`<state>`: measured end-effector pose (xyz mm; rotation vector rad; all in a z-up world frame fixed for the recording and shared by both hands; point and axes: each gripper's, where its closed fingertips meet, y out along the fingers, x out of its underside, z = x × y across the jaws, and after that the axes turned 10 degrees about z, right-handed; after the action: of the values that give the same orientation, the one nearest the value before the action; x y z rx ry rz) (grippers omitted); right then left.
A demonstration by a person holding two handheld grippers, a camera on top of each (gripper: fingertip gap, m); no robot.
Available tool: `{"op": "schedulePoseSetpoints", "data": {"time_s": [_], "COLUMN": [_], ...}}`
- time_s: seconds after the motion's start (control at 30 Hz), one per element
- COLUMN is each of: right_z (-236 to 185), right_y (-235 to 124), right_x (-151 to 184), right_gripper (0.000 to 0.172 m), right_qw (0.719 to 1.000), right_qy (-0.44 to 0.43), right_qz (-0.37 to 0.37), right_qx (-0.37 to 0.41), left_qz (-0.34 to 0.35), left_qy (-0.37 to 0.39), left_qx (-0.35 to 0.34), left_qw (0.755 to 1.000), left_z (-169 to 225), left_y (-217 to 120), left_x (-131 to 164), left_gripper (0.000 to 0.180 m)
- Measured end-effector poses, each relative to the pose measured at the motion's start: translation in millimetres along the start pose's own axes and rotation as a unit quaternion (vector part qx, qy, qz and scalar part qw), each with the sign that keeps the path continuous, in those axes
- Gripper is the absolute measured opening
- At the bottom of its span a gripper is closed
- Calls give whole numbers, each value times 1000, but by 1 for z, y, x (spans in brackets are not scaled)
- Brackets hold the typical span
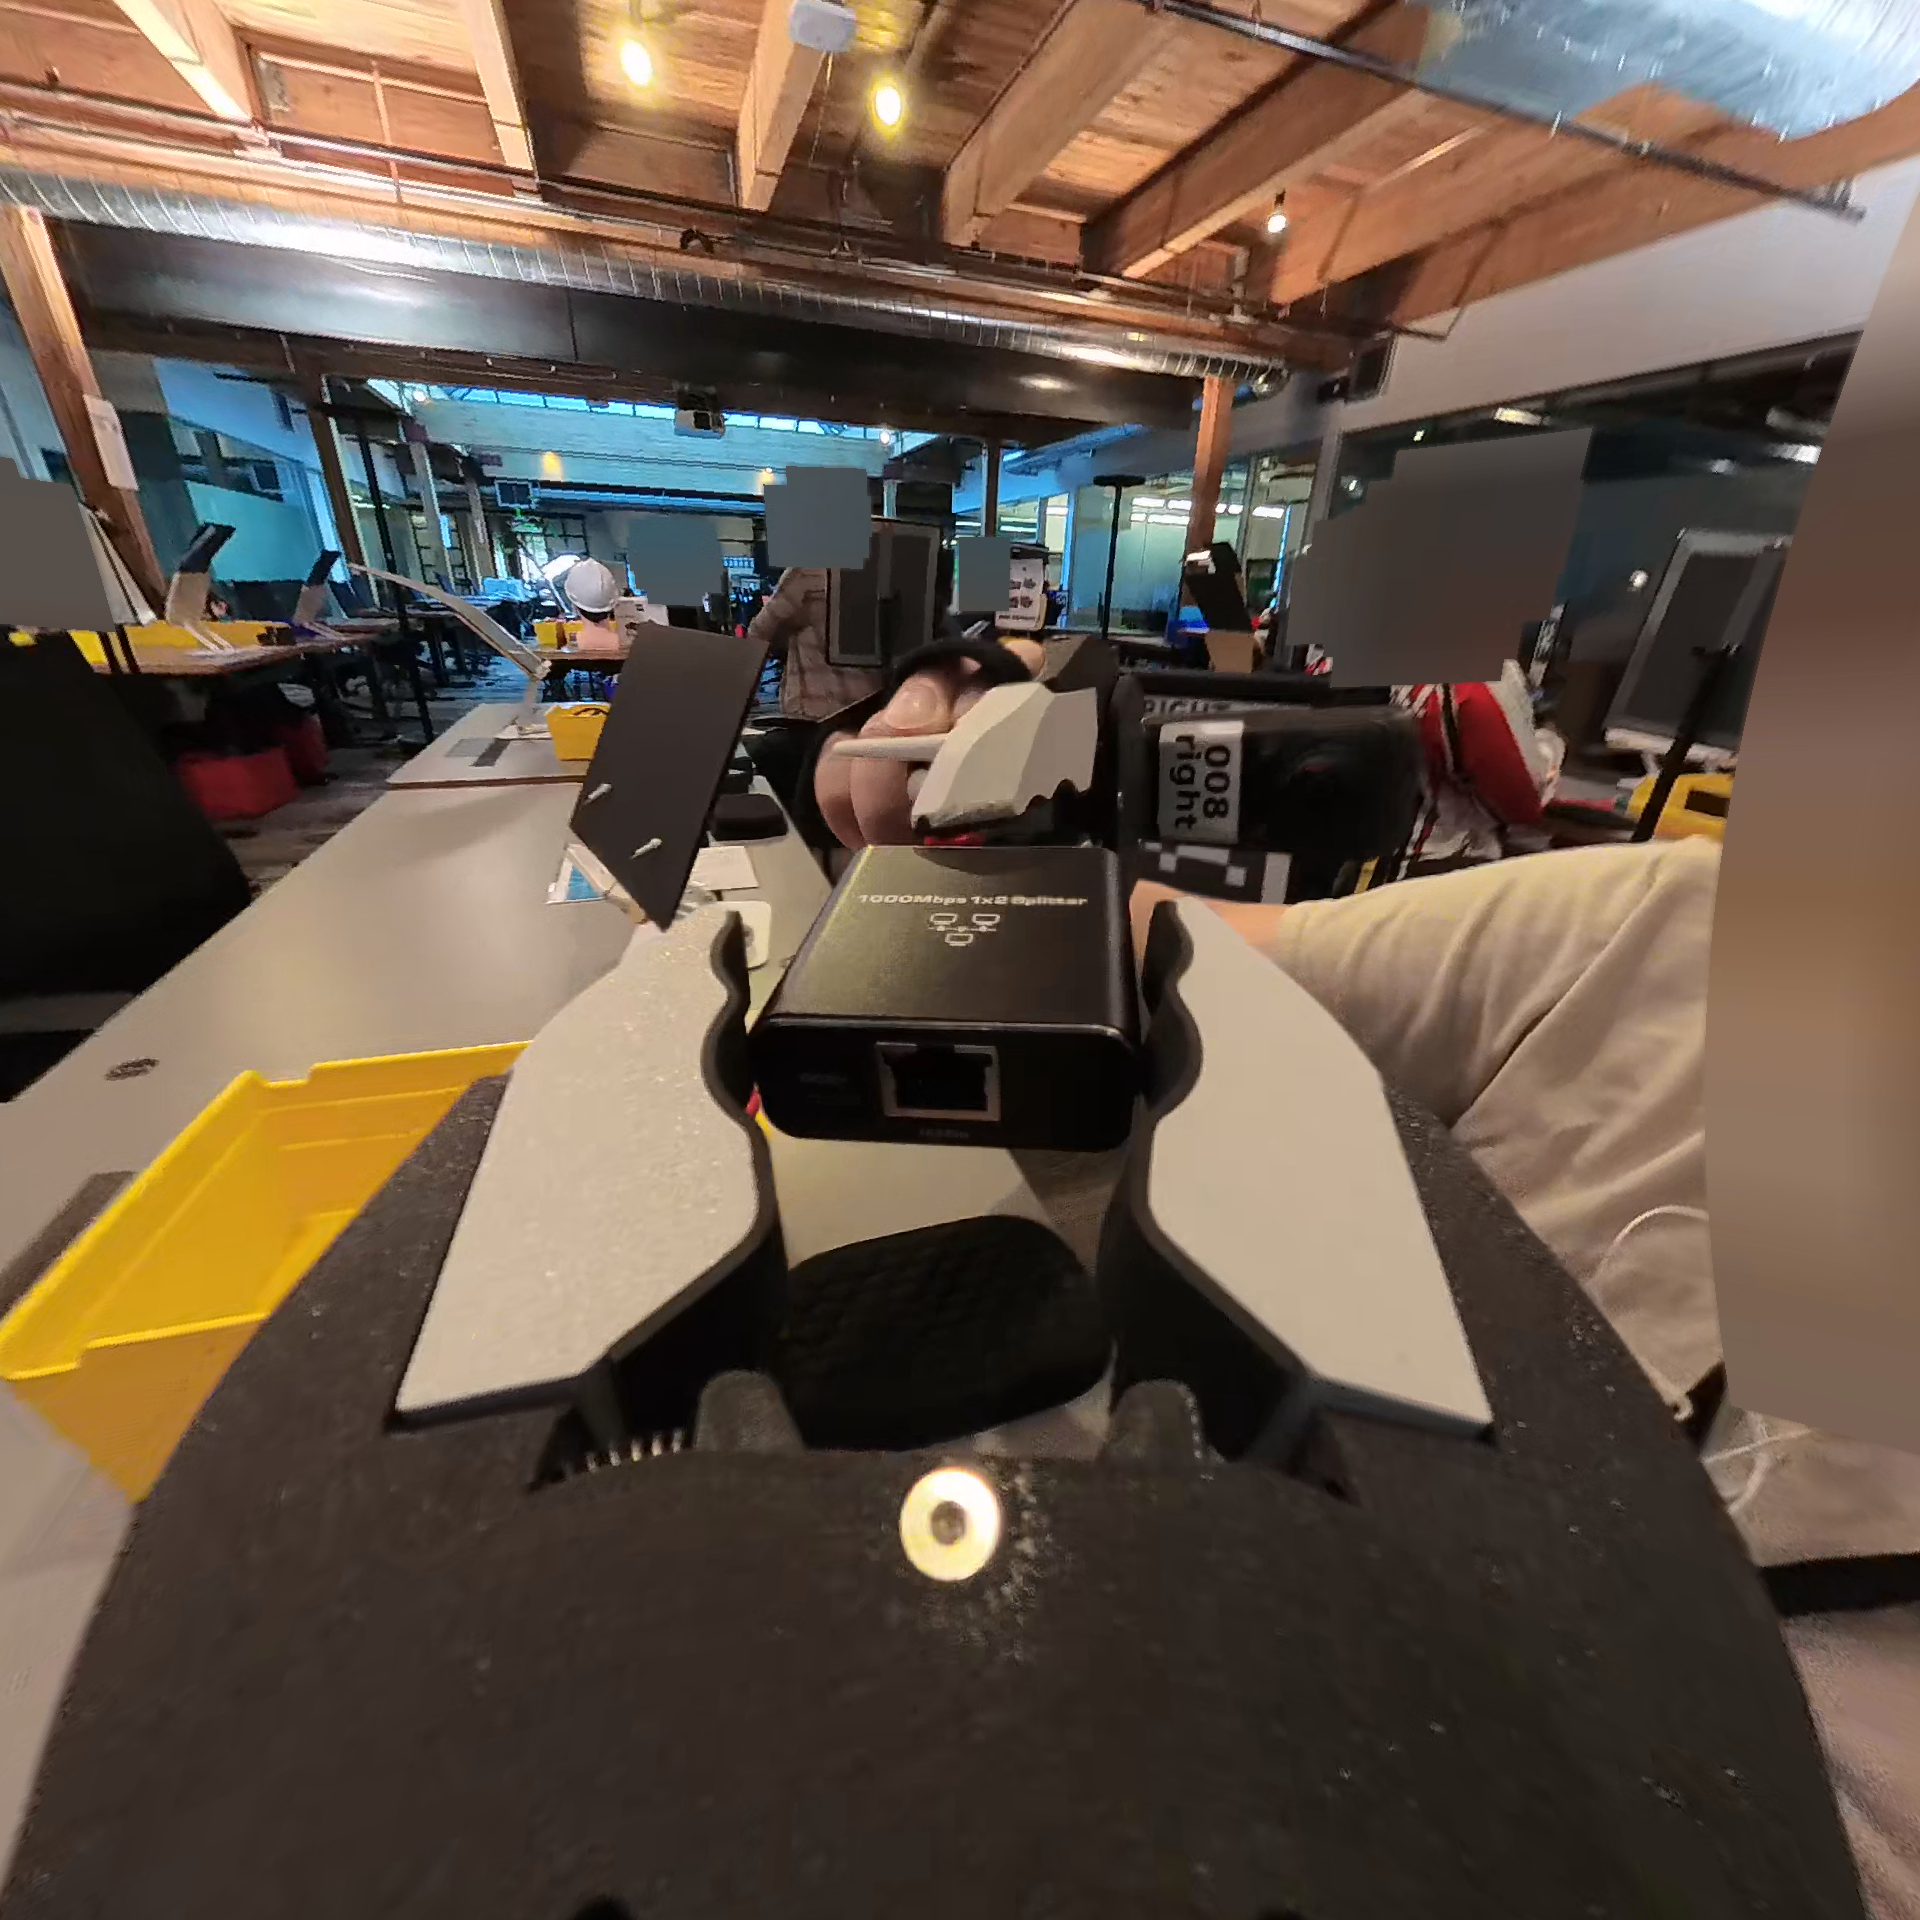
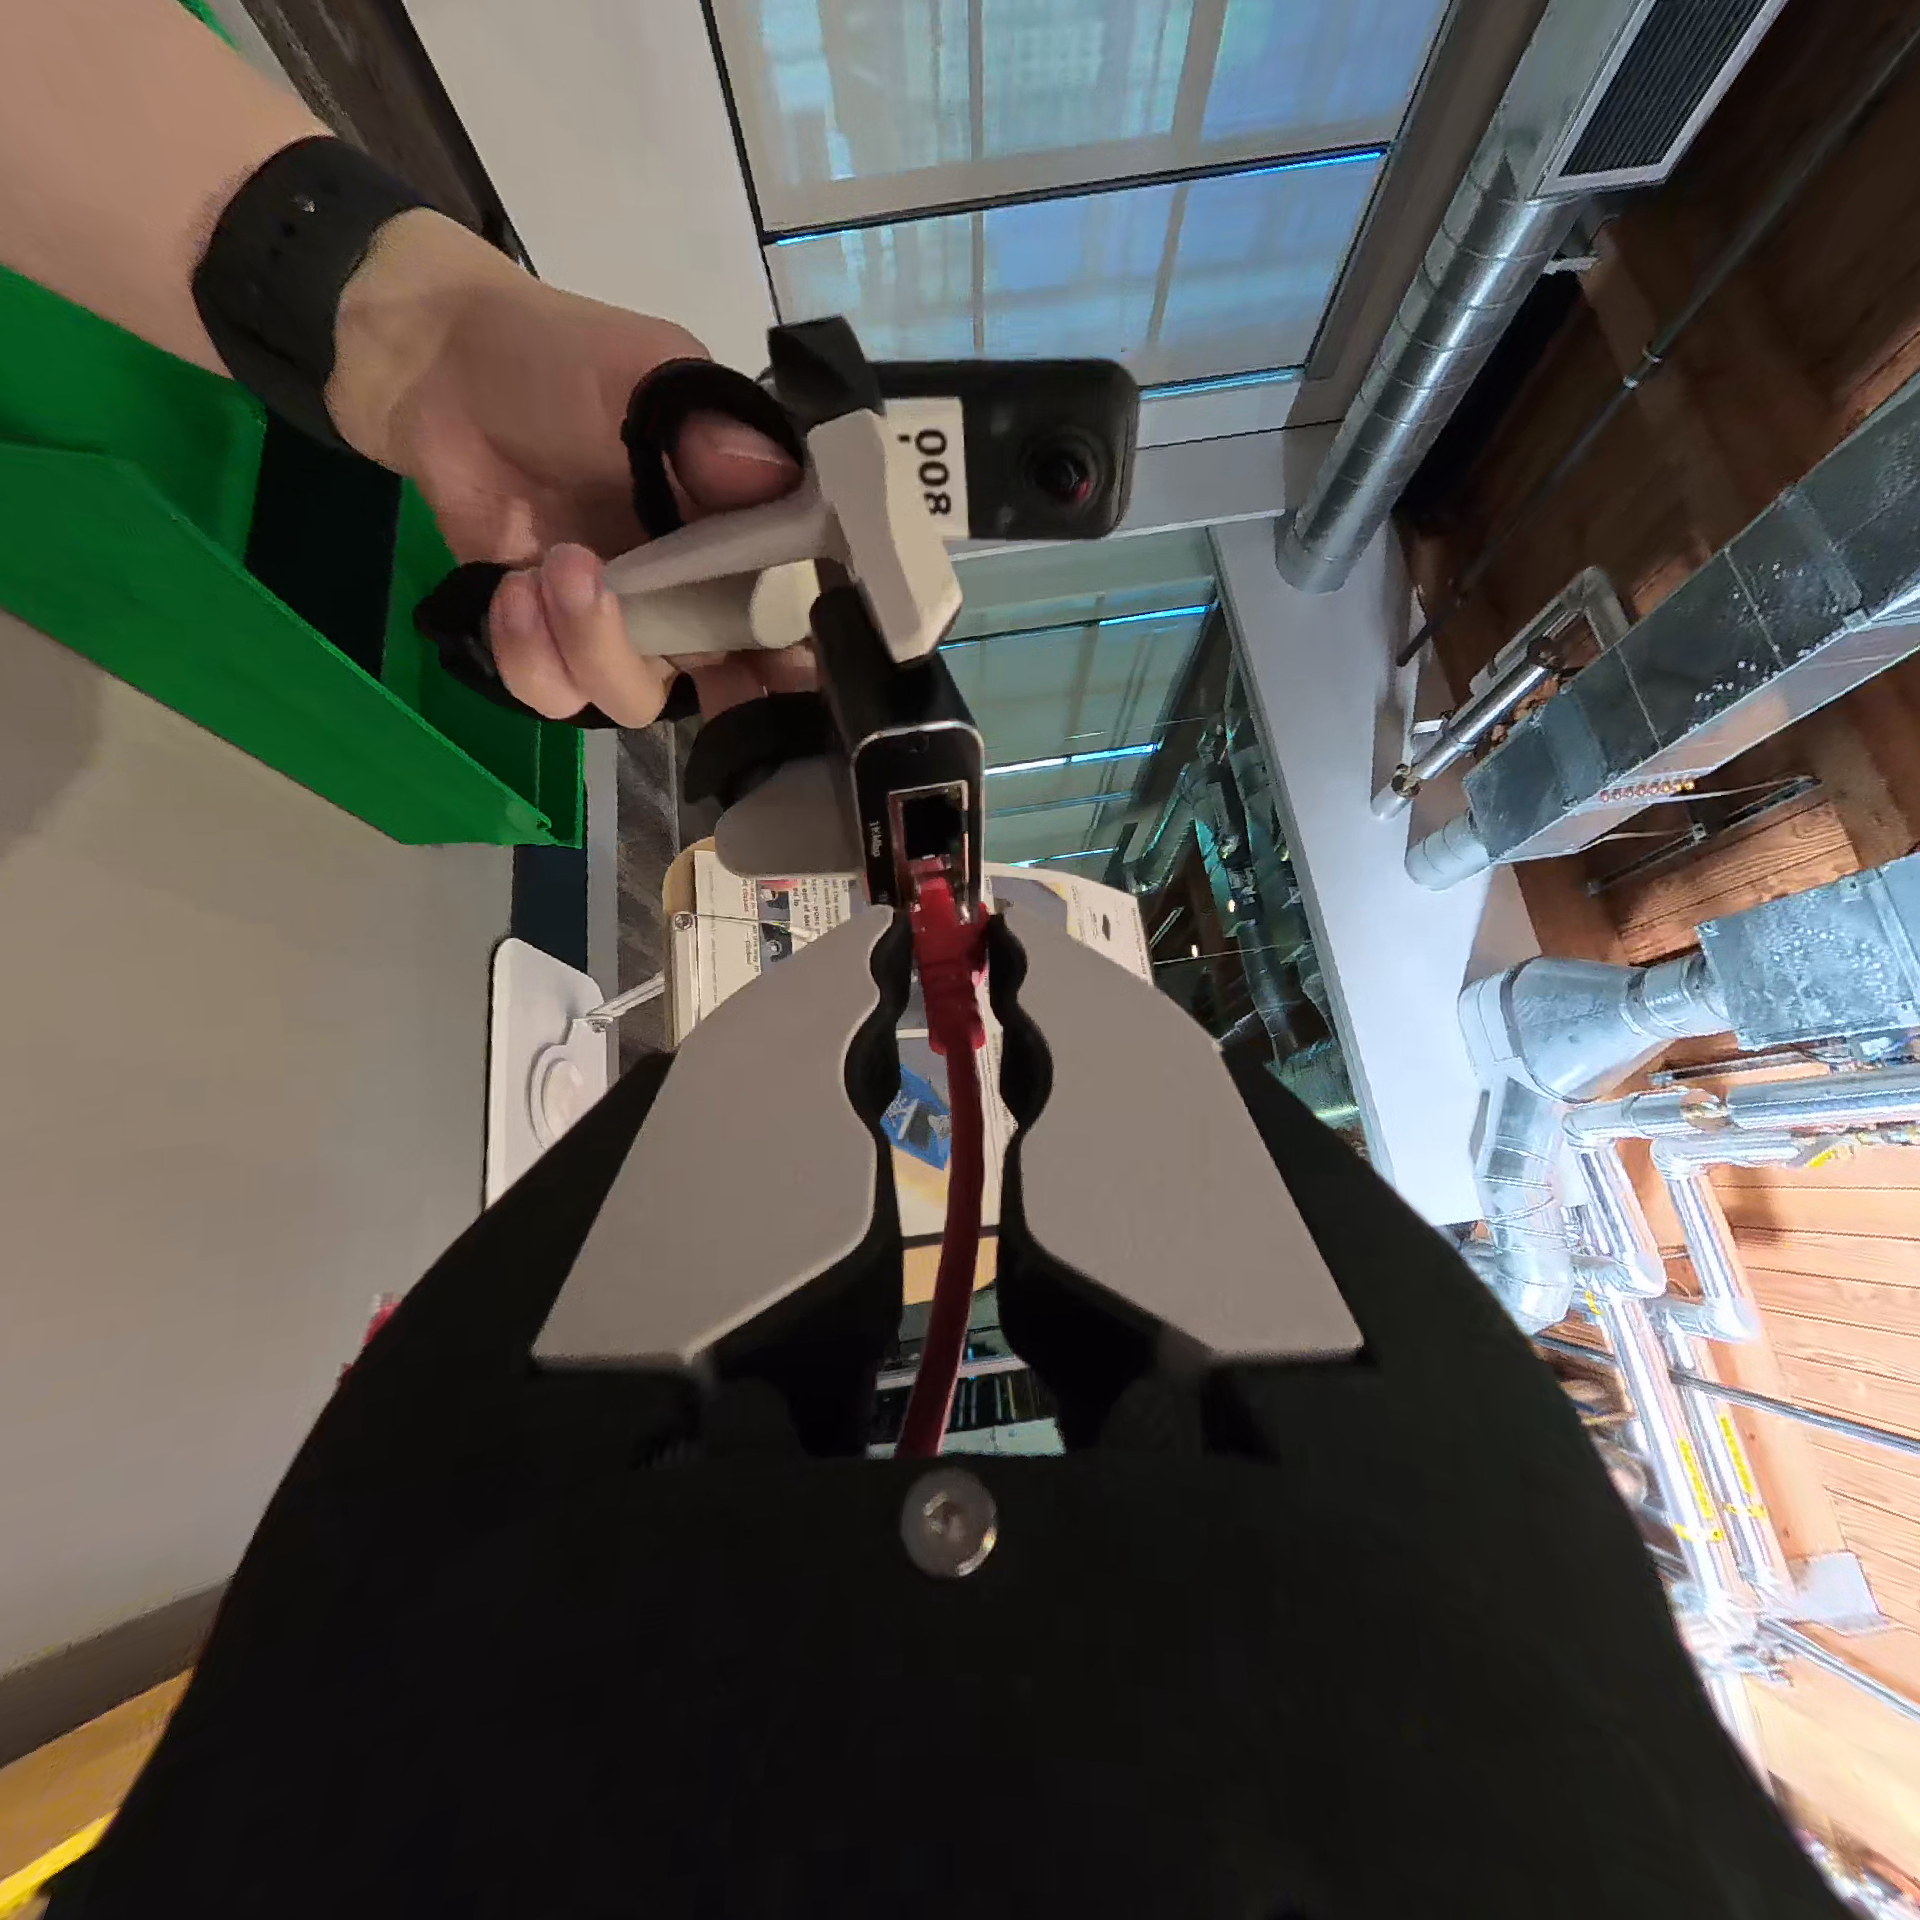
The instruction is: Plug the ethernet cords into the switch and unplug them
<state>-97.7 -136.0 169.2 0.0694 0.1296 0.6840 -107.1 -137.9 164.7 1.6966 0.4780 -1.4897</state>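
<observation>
A grey table [image 1: 312, 966] was observed. On it were seen a yellow bin [image 1: 208, 1226], a black panel on a clear stand [image 1: 665, 769] and a white pad [image 1: 758, 930].

bright ceiling lamps [image 1: 886, 101], fisheye-warped edges

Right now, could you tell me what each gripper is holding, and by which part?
The left gripper clamps the black ethernet switch by its two side walls. The right gripper pinches the red ethernet cord at its plug boot, right at the switch's port.
</observation>
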Motion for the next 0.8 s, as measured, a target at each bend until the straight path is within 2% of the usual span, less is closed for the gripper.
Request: {"op": "schedulePoseSetpoints", "data": {"time_s": [0.27,0.5,0.8], "right_z": [-1,2,-8], "right_y": [5,8,3], "right_x": [-3,4,9], "right_gripper": [14,13,12], "right_qw": [999,992,980], "right_qy": [-27,83,90], "right_qz": [-11,-46,-81], "right_qx": [-41,-82,-158], "left_qz": [33,33,15], "left_qy": [-65,-68,-68], "left_qx": [-1,-26,-40], "left_qw": [997,997,997], "left_z": [2,-3,-6], "left_y": [0,-1,2], "left_x": [-13,-15,-10], "left_gripper": [73,72,72]}}
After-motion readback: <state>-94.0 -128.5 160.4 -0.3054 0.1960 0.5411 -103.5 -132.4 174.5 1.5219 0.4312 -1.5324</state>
